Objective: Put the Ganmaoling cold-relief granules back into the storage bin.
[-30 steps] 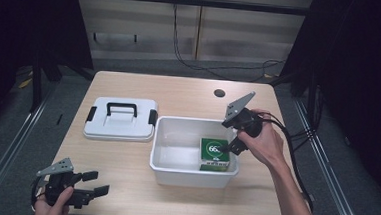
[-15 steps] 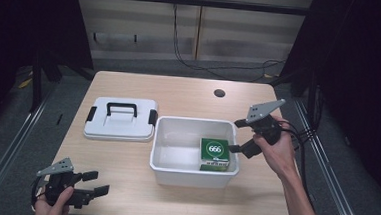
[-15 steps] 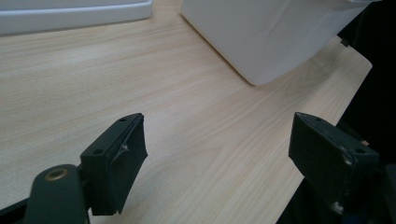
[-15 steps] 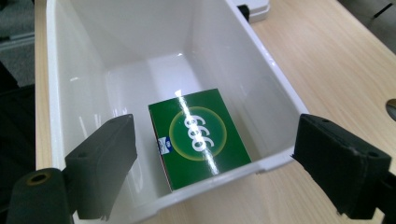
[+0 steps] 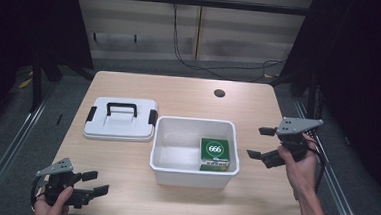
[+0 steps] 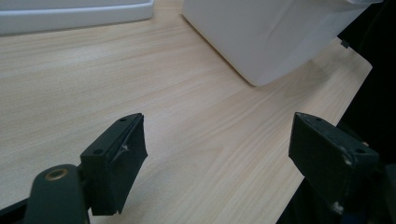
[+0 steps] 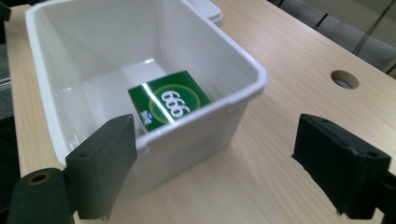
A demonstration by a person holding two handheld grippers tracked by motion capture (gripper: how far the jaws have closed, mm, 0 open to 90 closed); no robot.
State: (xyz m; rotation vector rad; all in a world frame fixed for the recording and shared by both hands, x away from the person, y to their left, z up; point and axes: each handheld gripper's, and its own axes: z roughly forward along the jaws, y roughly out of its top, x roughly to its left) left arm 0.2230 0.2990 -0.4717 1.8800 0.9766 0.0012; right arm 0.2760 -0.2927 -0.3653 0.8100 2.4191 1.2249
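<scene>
The green cardboard box marked 666 [image 5: 217,153] lies in the white plastic tub [image 5: 174,174]; the right gripper [image 5: 262,142] hovers beside it, jaws spread, empty; the left gripper [image 5: 96,182] likewise gapes.

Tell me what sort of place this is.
Probably a lab recording station: a bare wooden table with a cable hole, dark curtains at both sides, cables on the floor.

The tub's [image 7: 140,56] near wall hides the lower part of the box [image 7: 168,102]. The lid [image 6: 70,14] is cut off by the top edge of the left gripper view.
</scene>
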